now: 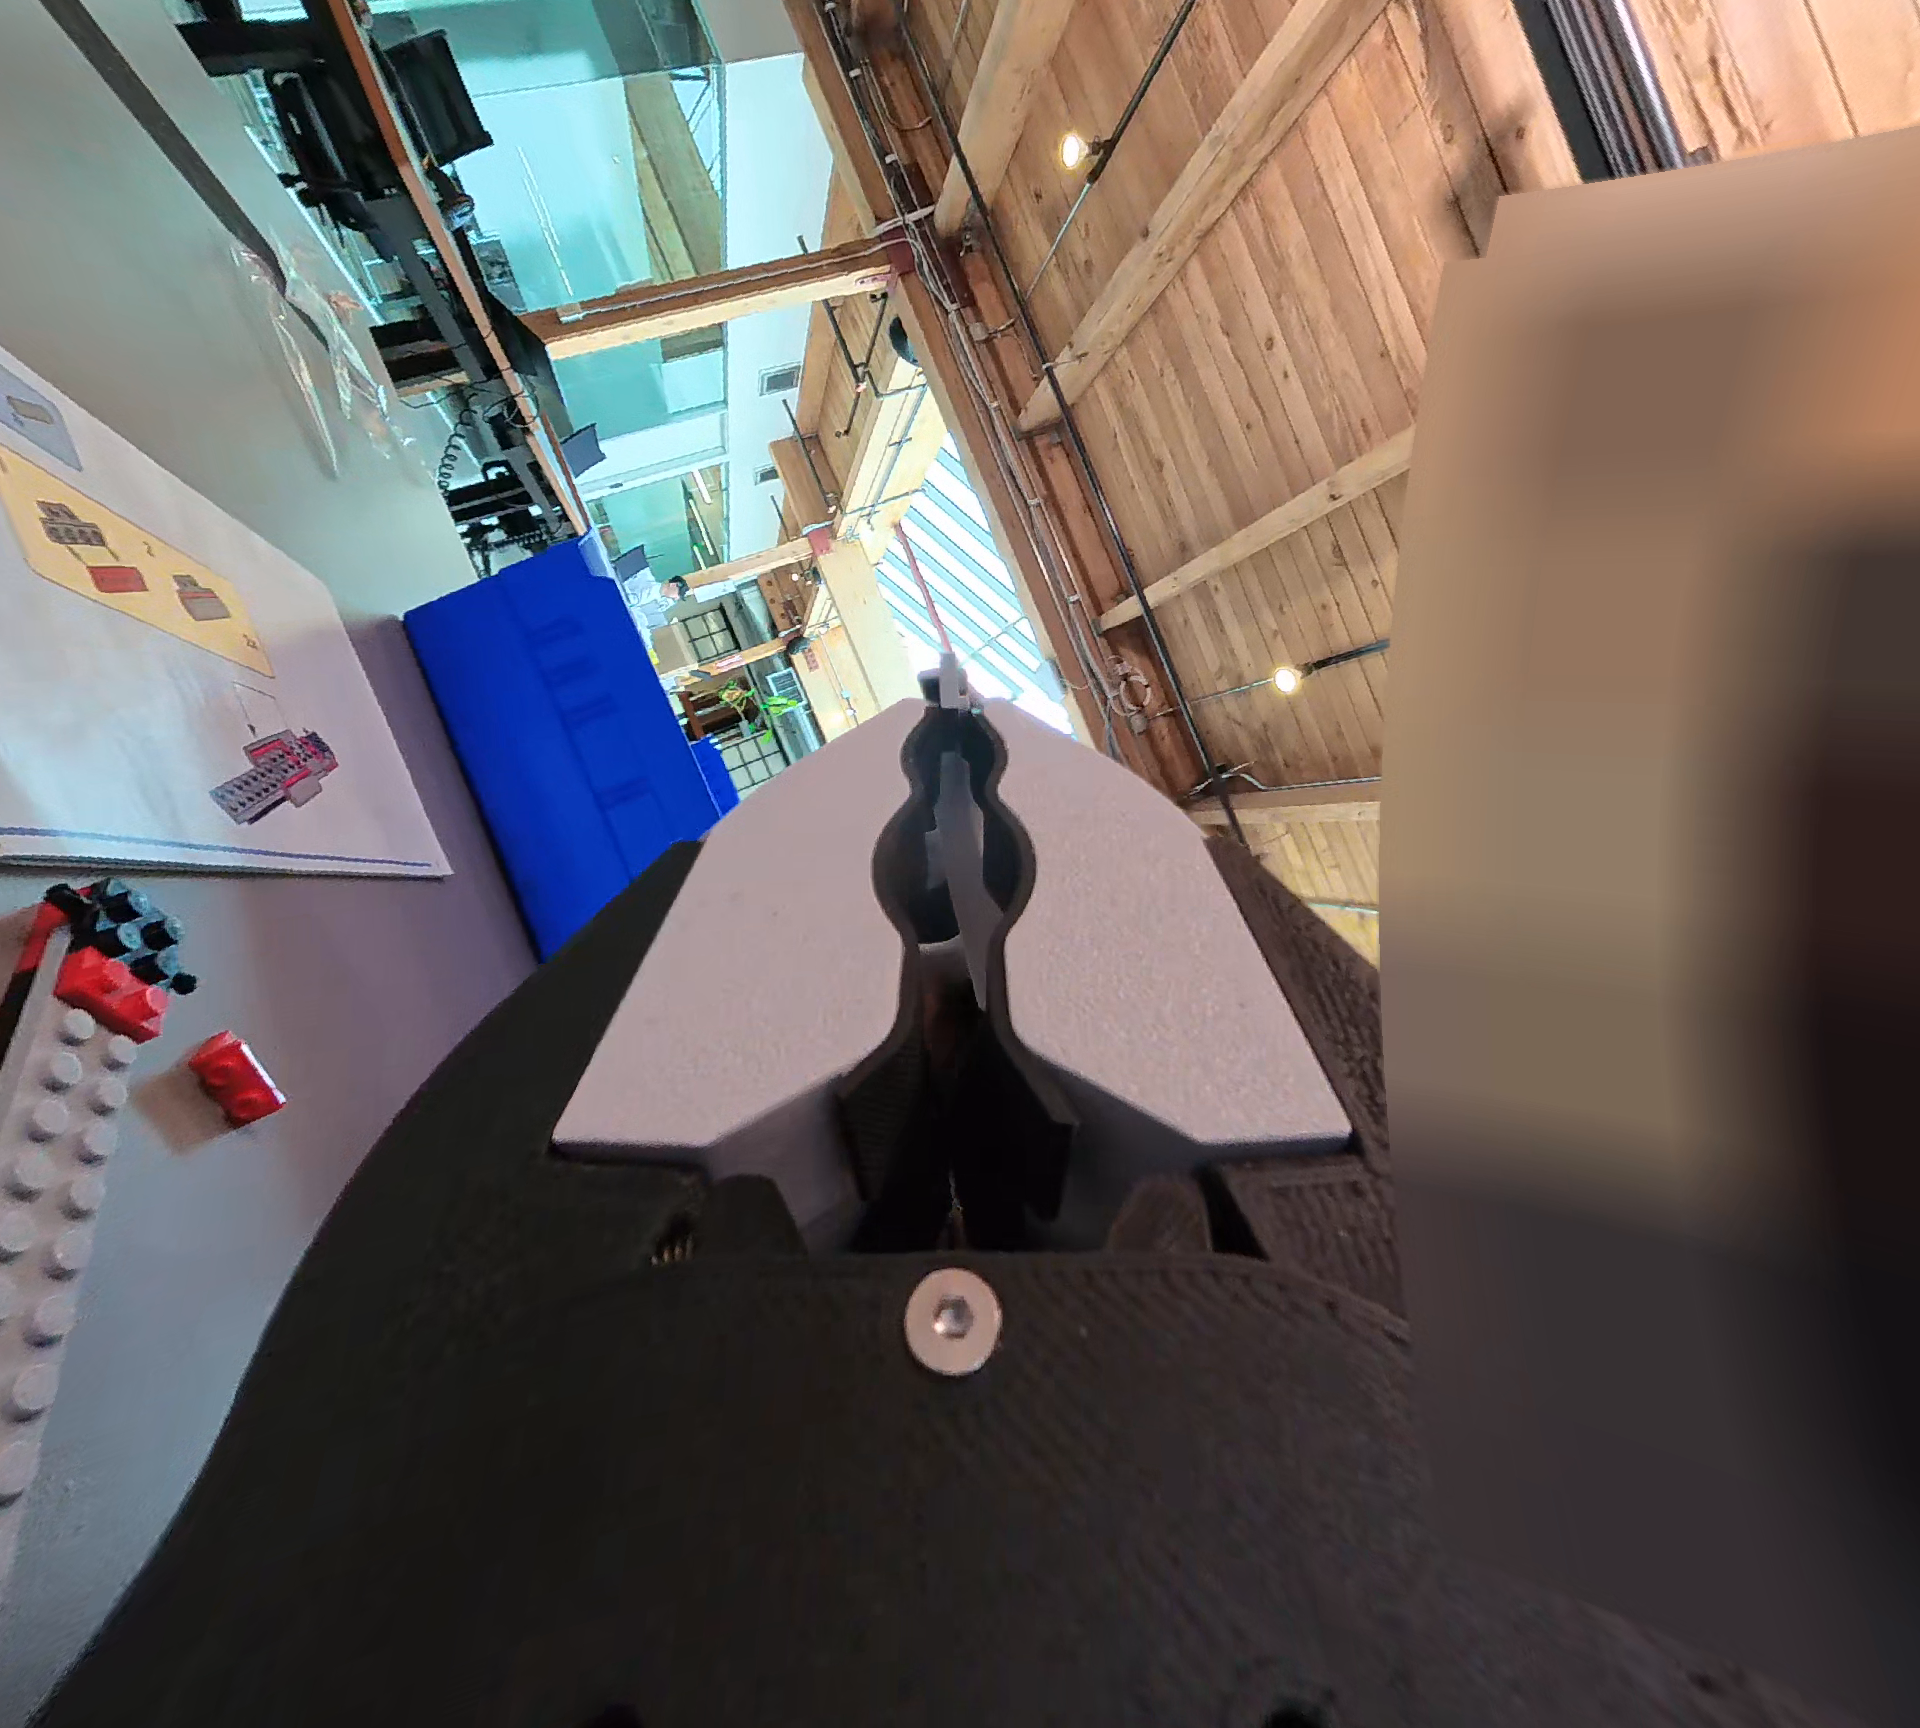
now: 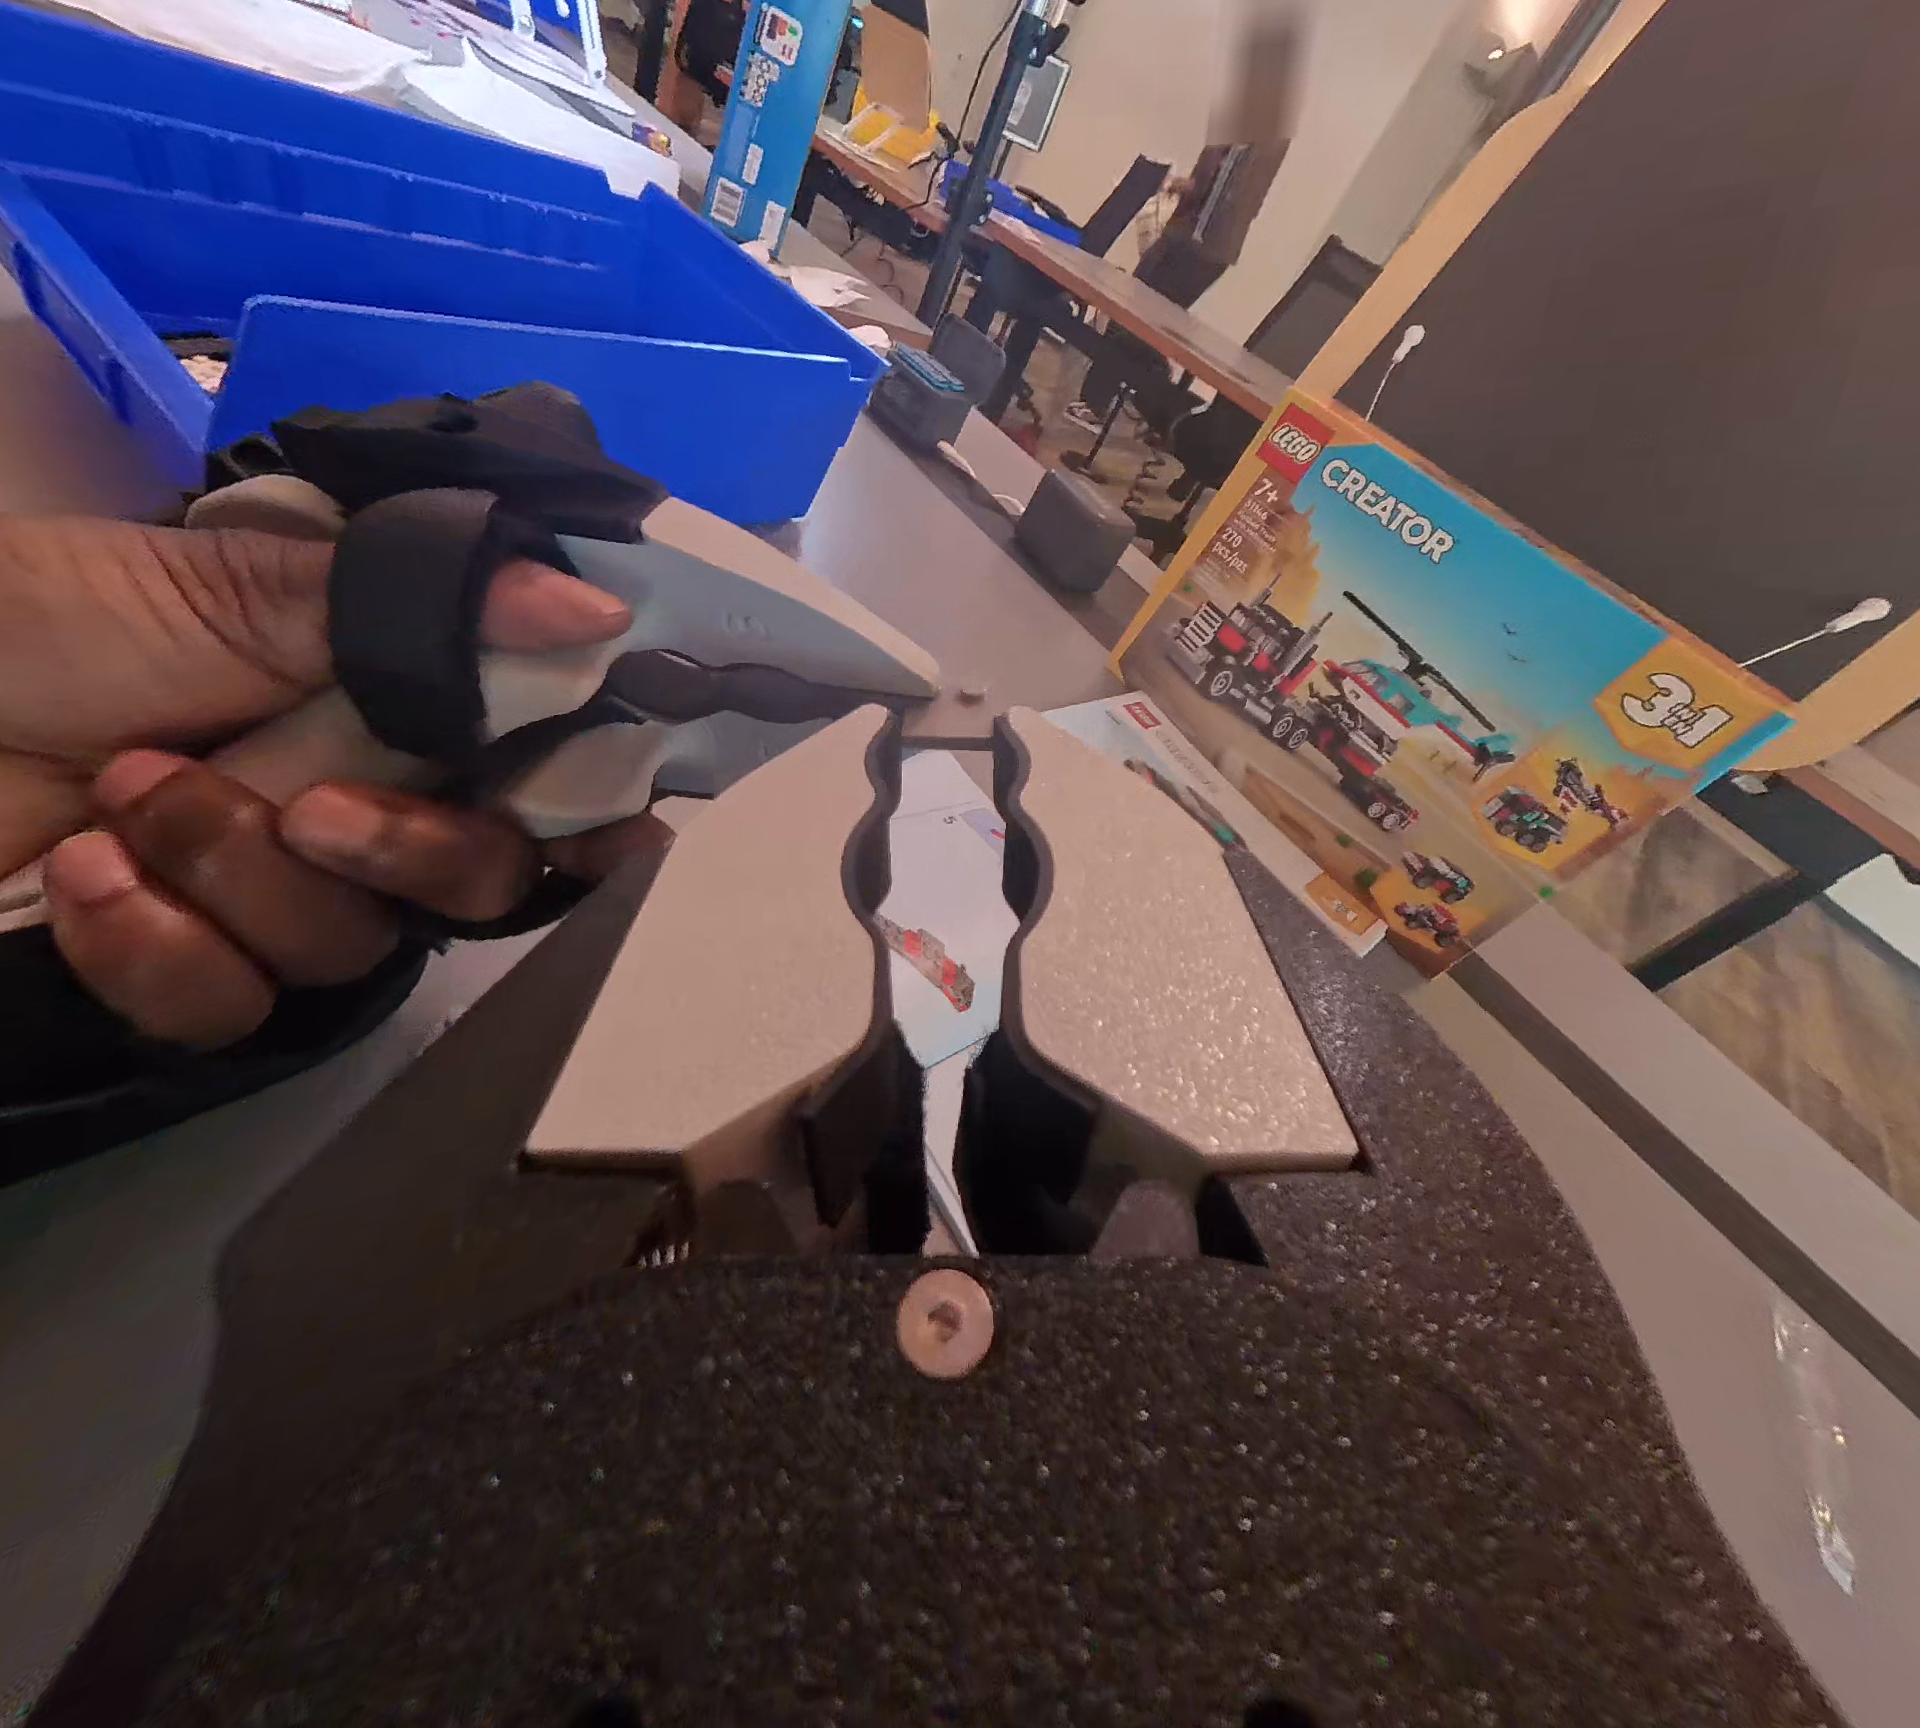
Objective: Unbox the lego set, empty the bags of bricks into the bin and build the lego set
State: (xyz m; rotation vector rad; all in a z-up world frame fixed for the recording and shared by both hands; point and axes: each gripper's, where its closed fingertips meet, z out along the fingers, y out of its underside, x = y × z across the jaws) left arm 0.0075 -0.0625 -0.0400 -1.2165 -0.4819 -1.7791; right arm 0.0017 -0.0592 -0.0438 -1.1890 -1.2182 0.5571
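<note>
The work is in the building stage: the set's box (image 2: 1455,691) stands on its long edge at about 3 o'clock in the right wrist view, and the blue bin (image 2: 499,296) sits across the worktop (image 2: 935,556) at 10 o'clock. Both tools meet on one small piece. The right gripper (image 2: 943,728) has its jaws drawn narrow, nipping a small grey plate (image 2: 951,710) at the very tips. The left gripper (image 2: 914,686), held in a hand (image 2: 208,743) coming in from 9 o'clock, touches the same plate with its tip. In the left wrist view, that left gripper (image 1: 951,702) is pinched tight on a thin grey piece (image 1: 951,681) that stands edge-on between its tips, with a red sliver just beyond it. Whether both views show a single piece or two being joined, I cannot tell. The partly built model (image 1: 73,1055), a long grey studded plate with red and black bricks, lies at 8 o'clock in the left wrist view. A loose red brick (image 1: 237,1078) sits just beside it, and the open instruction booklet (image 1: 187,639) is at 9 o'clock. The next move probably calls for settling who keeps the plate, one gripper easing off while the other stays firm. The plate then has to be turned studs-up and carried to the model. A slip is the risk, since the grip is only at the edge.
</note>
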